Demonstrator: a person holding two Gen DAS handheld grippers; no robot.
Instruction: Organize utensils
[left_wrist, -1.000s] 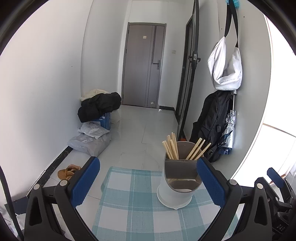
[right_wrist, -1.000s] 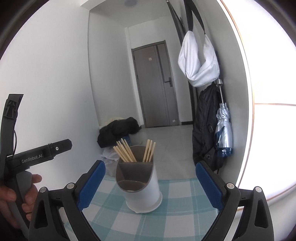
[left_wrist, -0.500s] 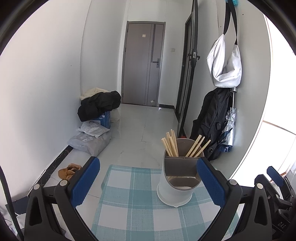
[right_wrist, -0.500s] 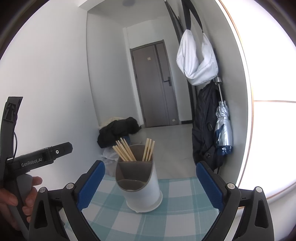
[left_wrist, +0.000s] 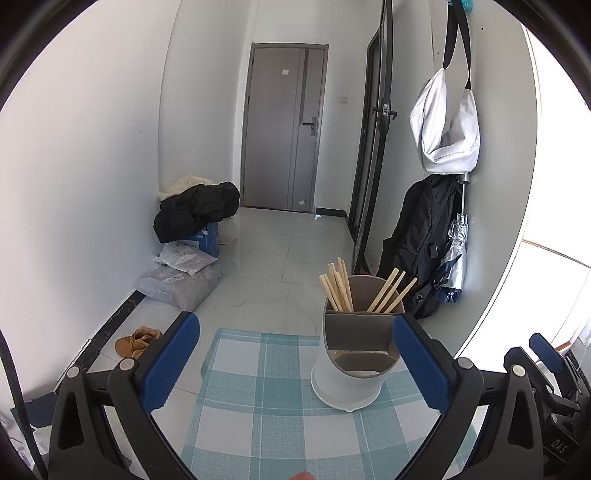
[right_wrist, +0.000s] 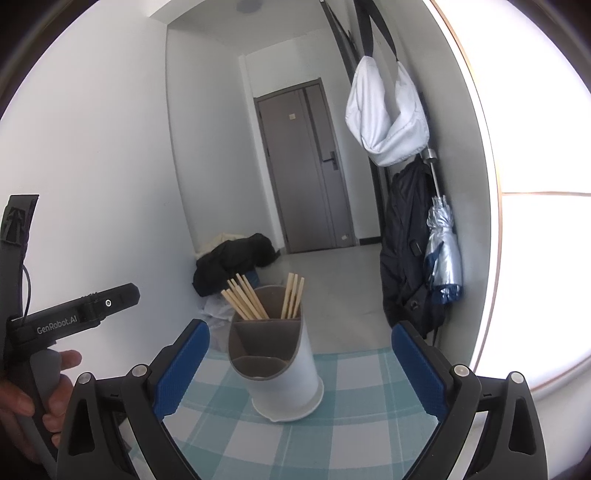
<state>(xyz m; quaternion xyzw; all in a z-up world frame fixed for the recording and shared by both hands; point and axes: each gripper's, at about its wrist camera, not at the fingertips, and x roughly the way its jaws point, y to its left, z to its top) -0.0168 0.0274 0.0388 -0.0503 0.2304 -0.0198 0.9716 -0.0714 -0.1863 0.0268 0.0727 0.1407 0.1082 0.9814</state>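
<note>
A white utensil holder (left_wrist: 351, 365) with a grey divided insert stands on the blue-and-white checked tablecloth (left_wrist: 258, 413). Several wooden chopsticks (left_wrist: 338, 284) stand in its two rear compartments; the front compartment looks empty. It also shows in the right wrist view (right_wrist: 280, 373), with the chopsticks (right_wrist: 245, 301) upright. My left gripper (left_wrist: 295, 365) is open and empty, the holder near its right finger. My right gripper (right_wrist: 301, 365) is open and empty, the holder between its fingers but farther off. The left gripper body (right_wrist: 74, 317) shows at the right view's left.
The table's far edge (left_wrist: 266, 334) lies just behind the holder. Beyond are a tiled floor, a dark coat pile (left_wrist: 195, 210), parcels (left_wrist: 181, 280), shoes (left_wrist: 136, 341), a hanging backpack and umbrella (left_wrist: 456, 258), and a grey door (left_wrist: 284, 125).
Both views have shifted only slightly; the holder sits a little lower and nearer centre. Both grippers stay open and empty.
</note>
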